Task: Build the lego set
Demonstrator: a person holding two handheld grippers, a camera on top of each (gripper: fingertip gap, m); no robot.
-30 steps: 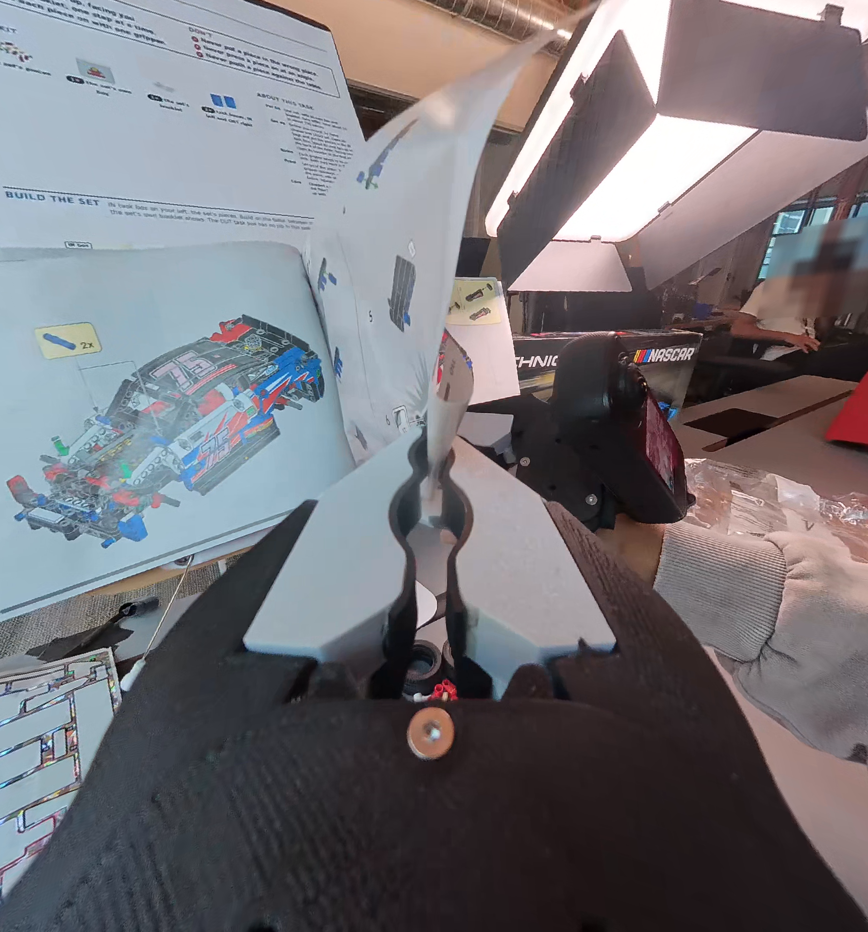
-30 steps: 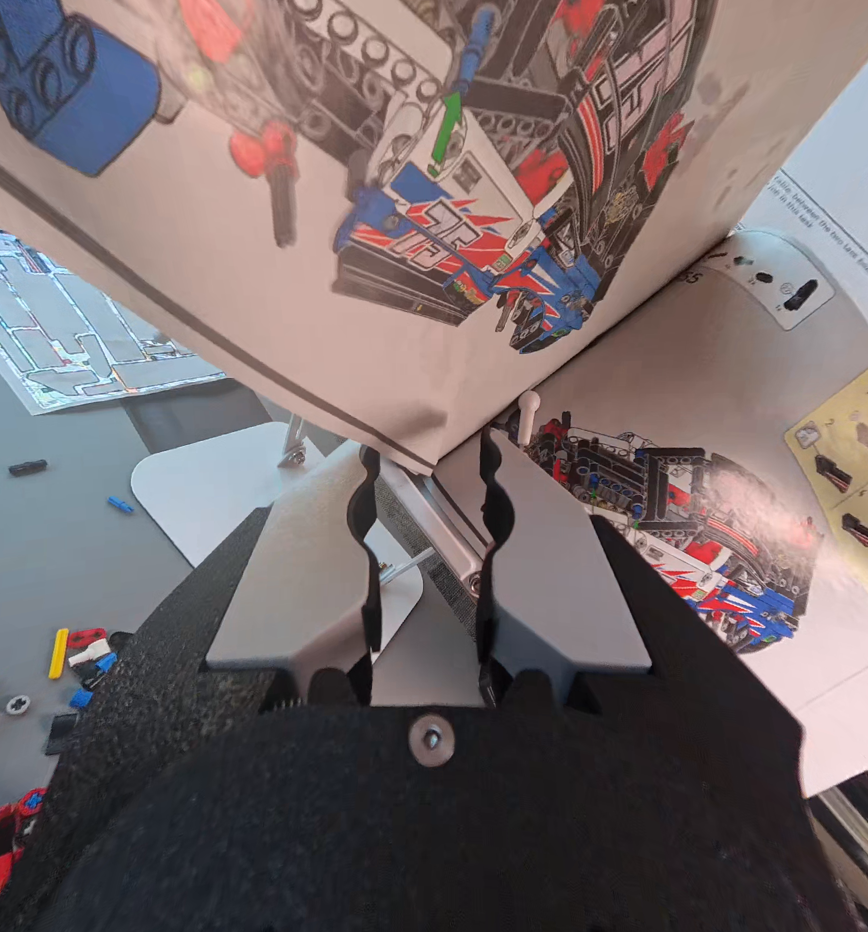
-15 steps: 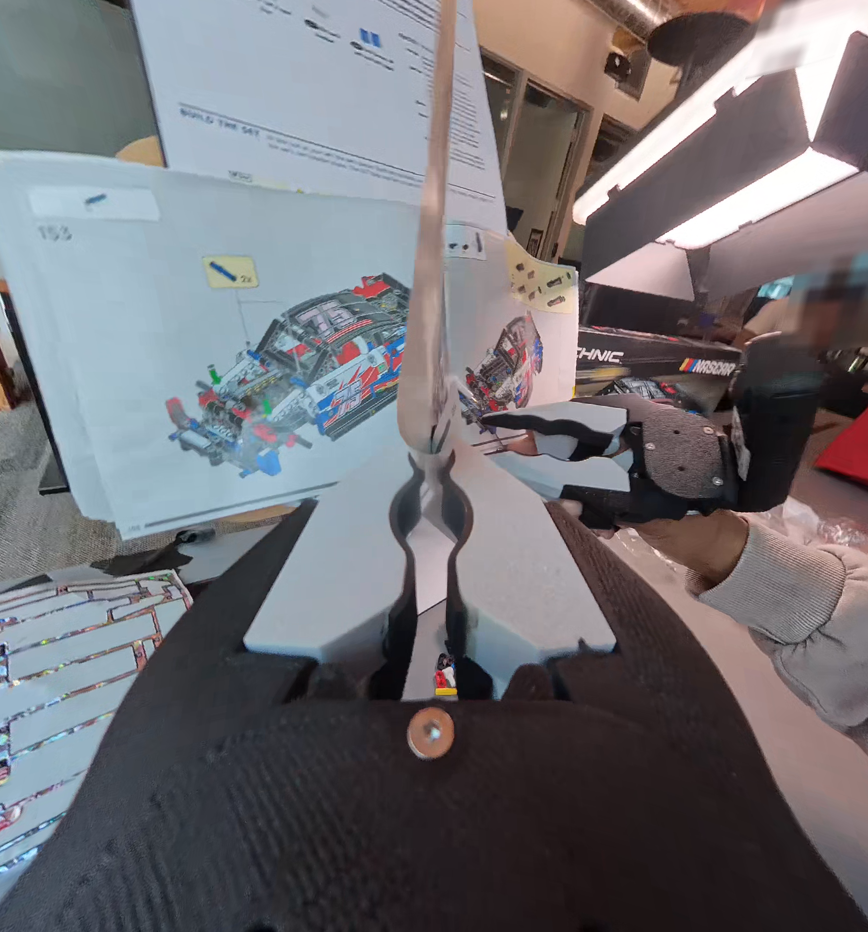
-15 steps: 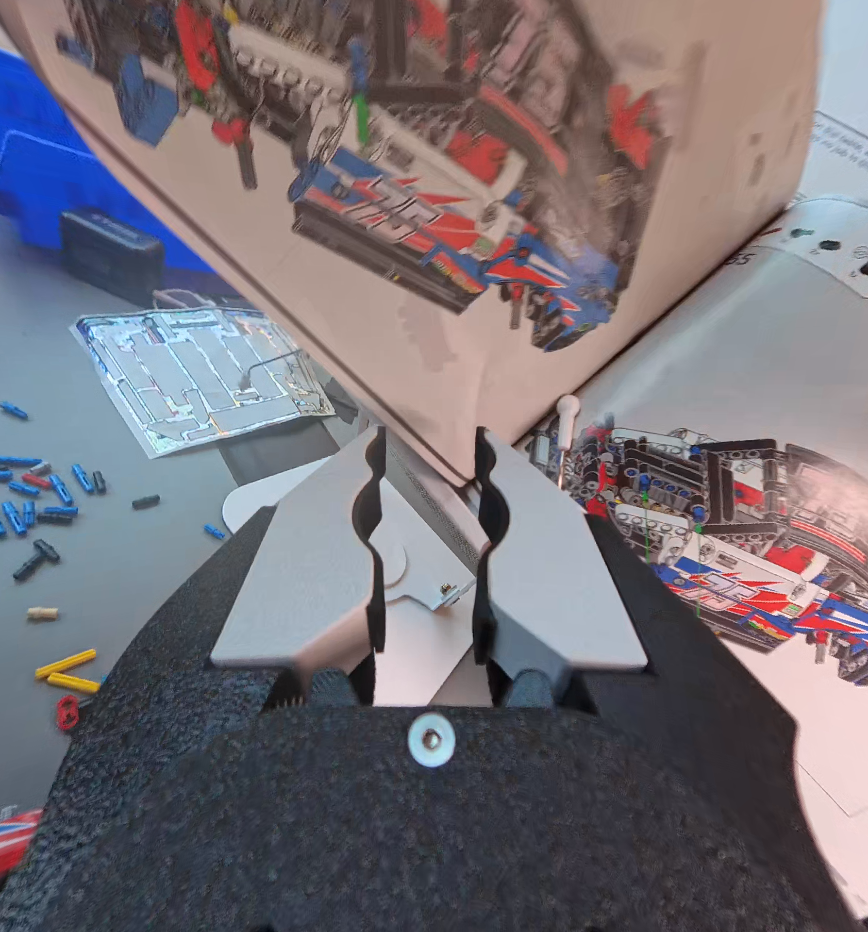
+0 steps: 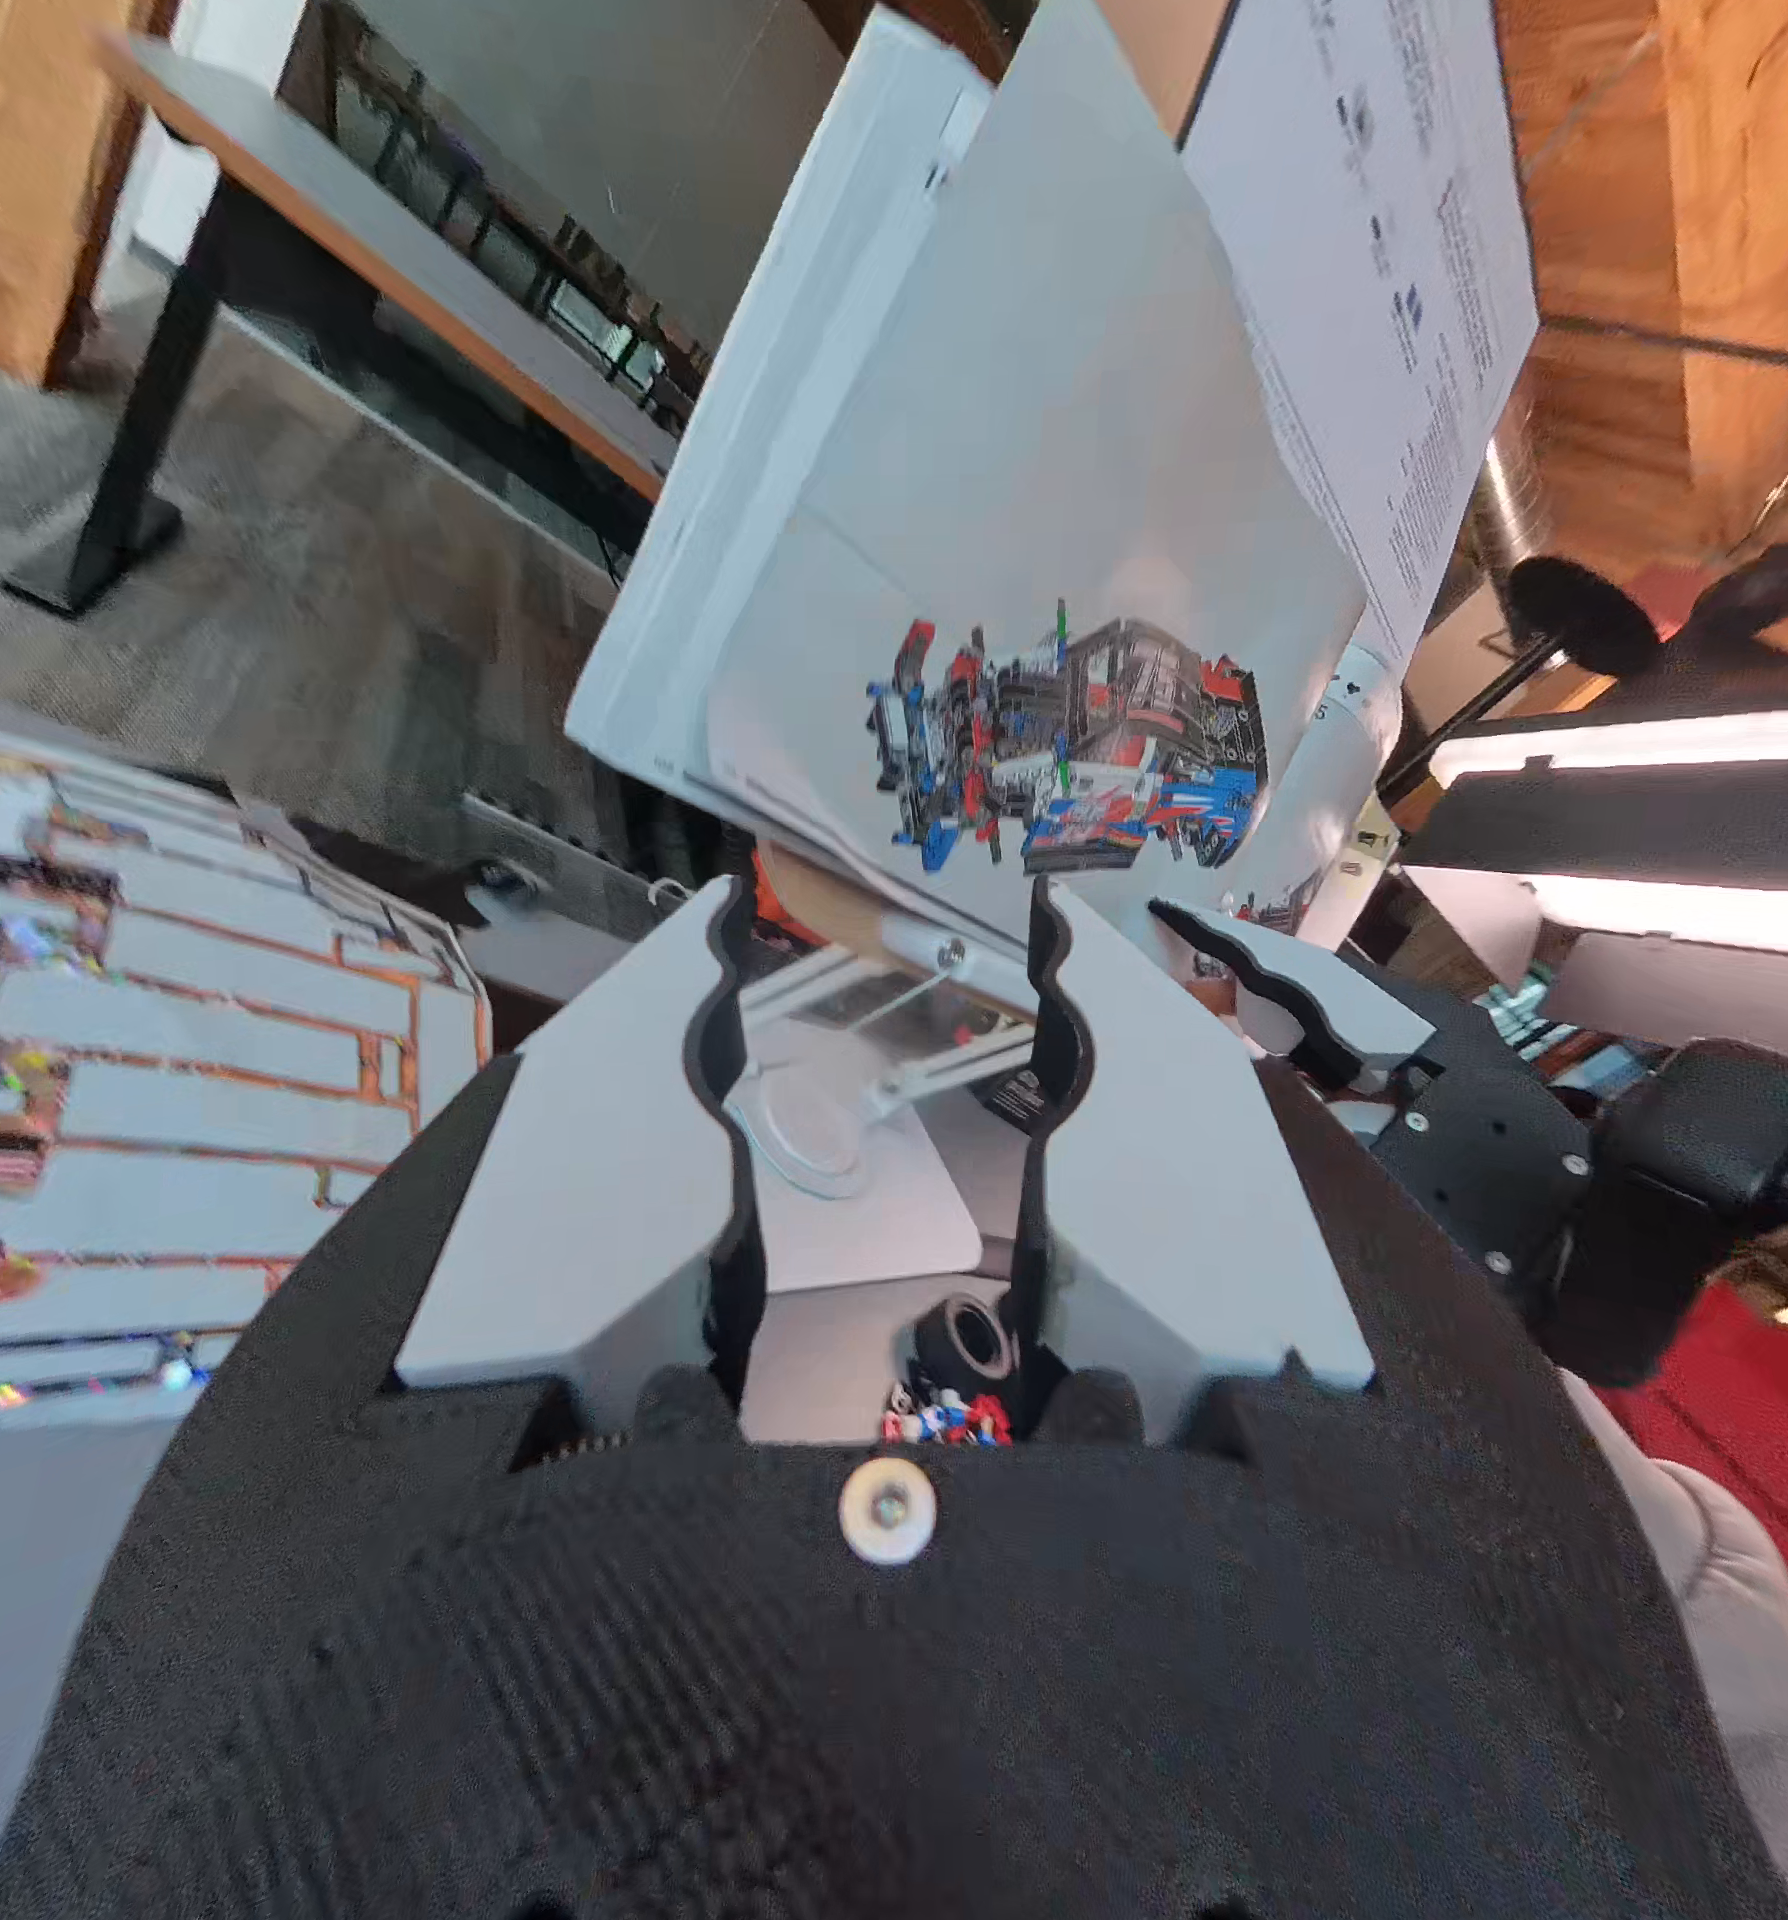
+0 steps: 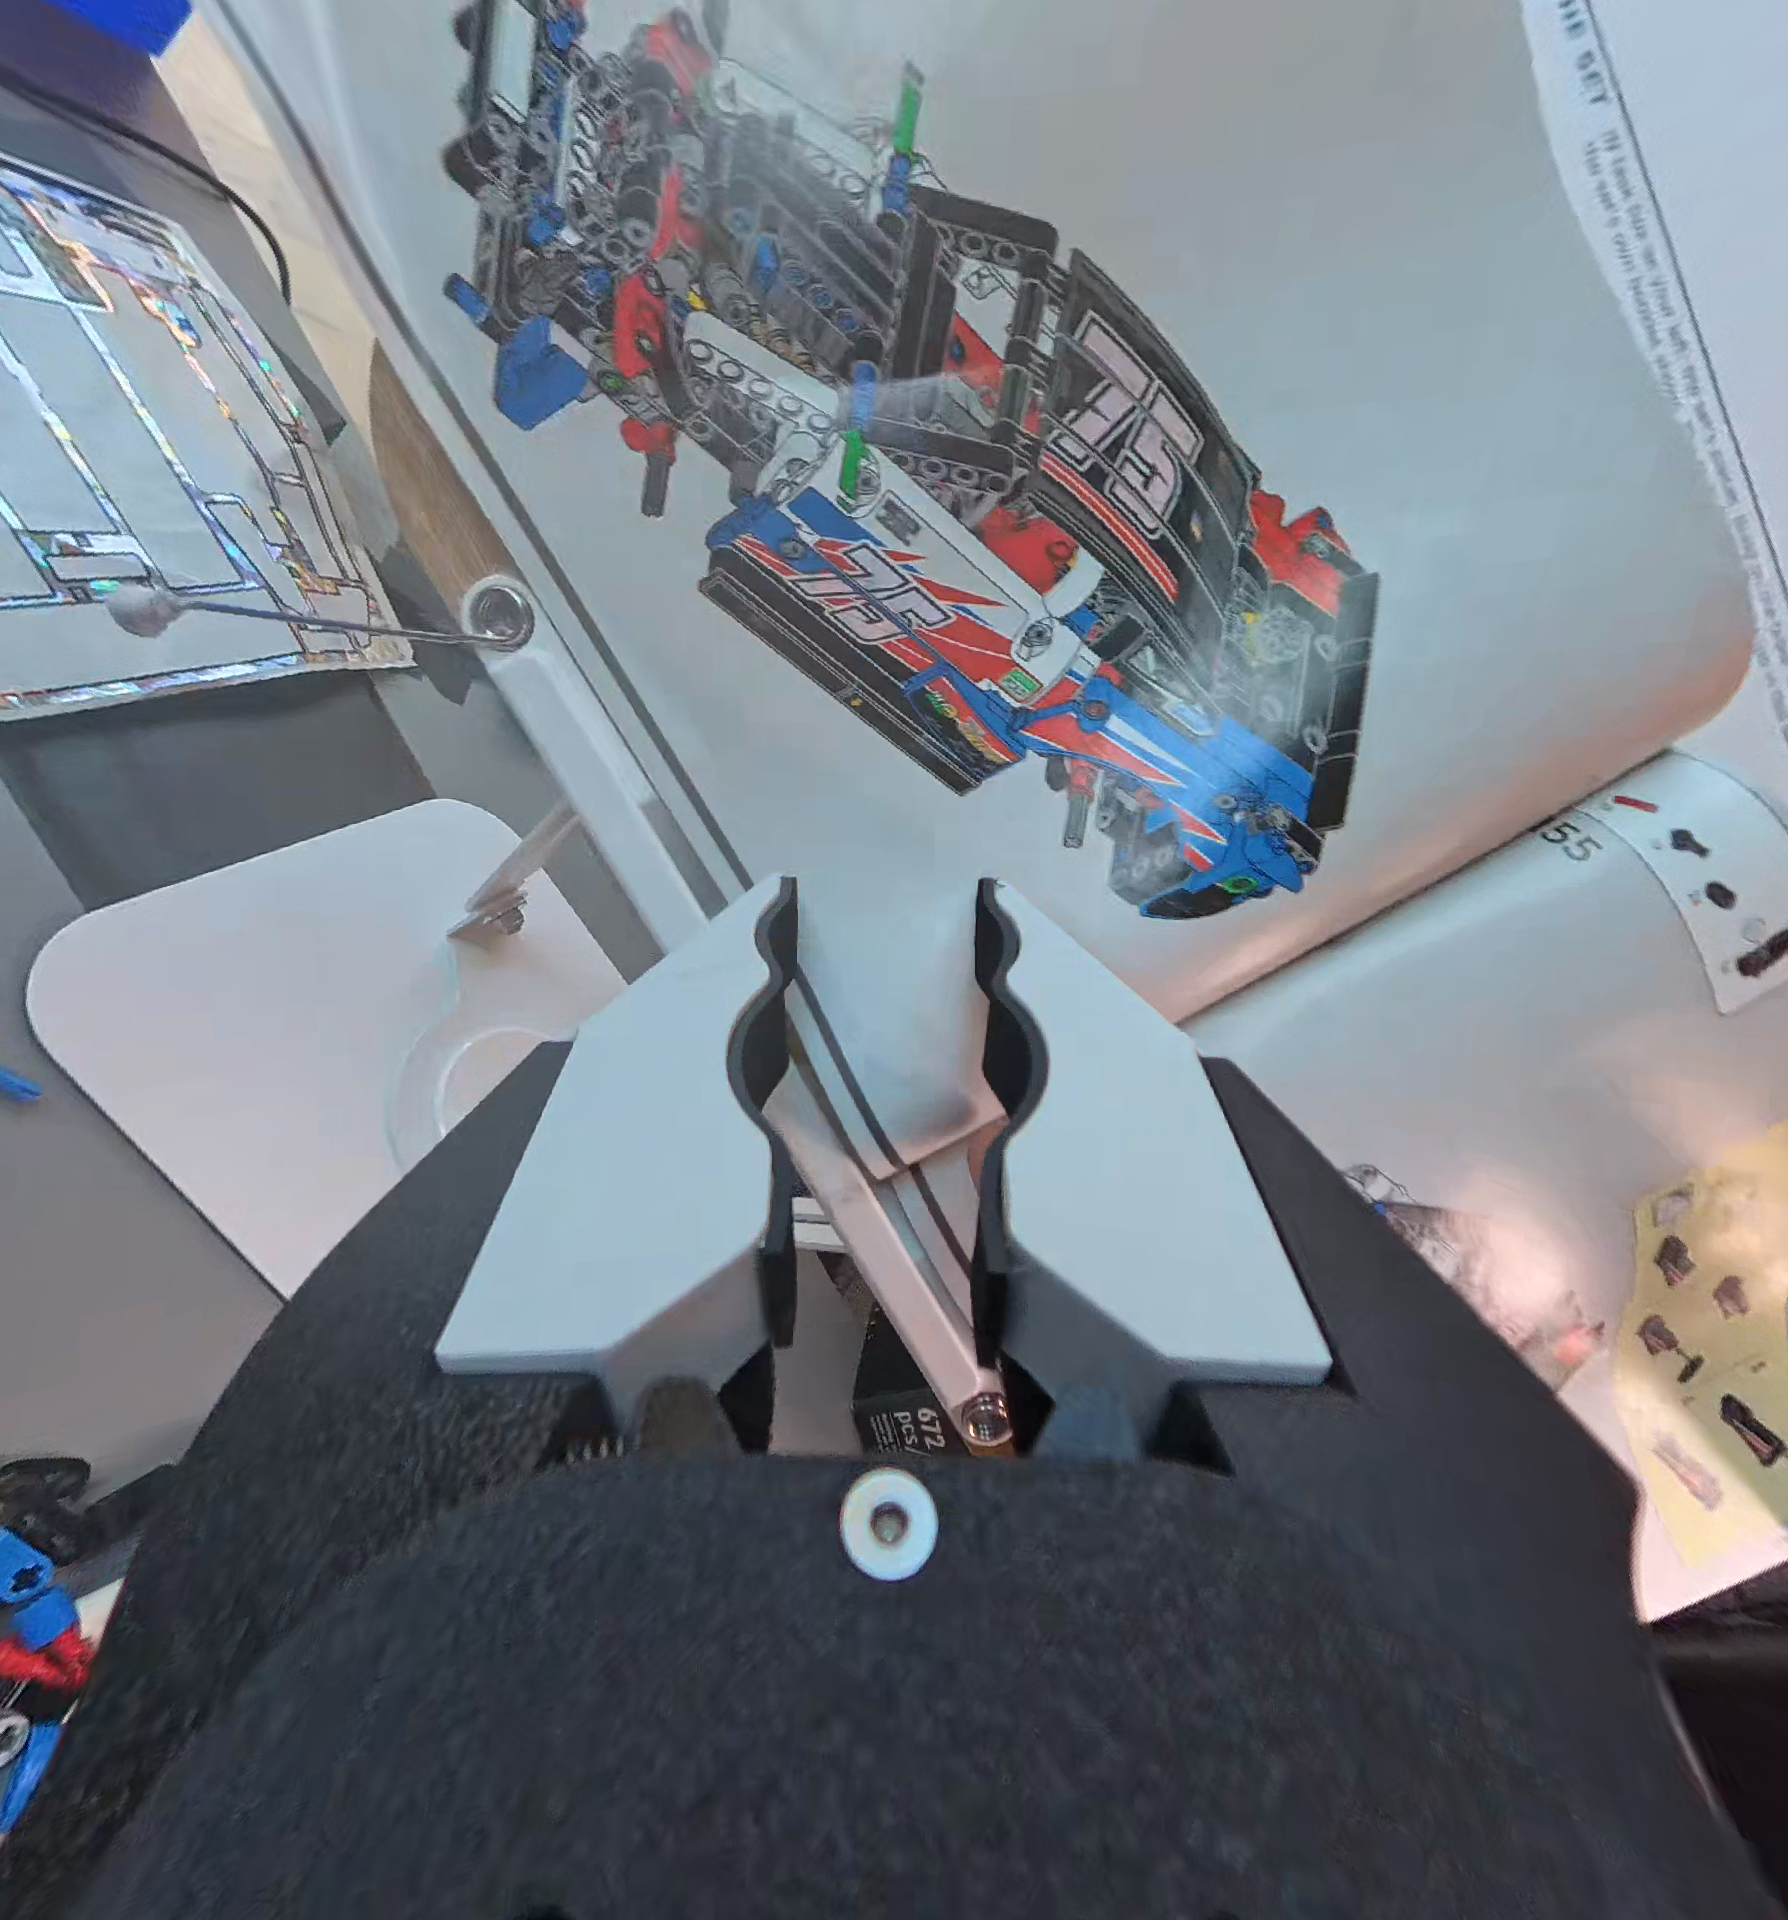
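Left wrist view: claw (image 5: 879, 904) agape below booklet (image 5: 973, 540).

A white metal book stand (image 6: 277, 997) with a rounded base plate sits on the grey tabletop (image 6: 69, 1226). Behind it hangs a large white printed sheet (image 5: 1389, 260) covered in small text. Beyond the tabletop's edge, grey carpet (image 5: 298, 623) spreads under a long wood-edged desk on black legs (image 5: 370, 249). A bright rectangular studio light panel (image 5: 1648, 831) glows at the right, with a round black lamp base on a thin pole (image 5: 1565, 623) nearby. Orange-brown wooden wall panels (image 5: 1700, 208) fill the far corner.
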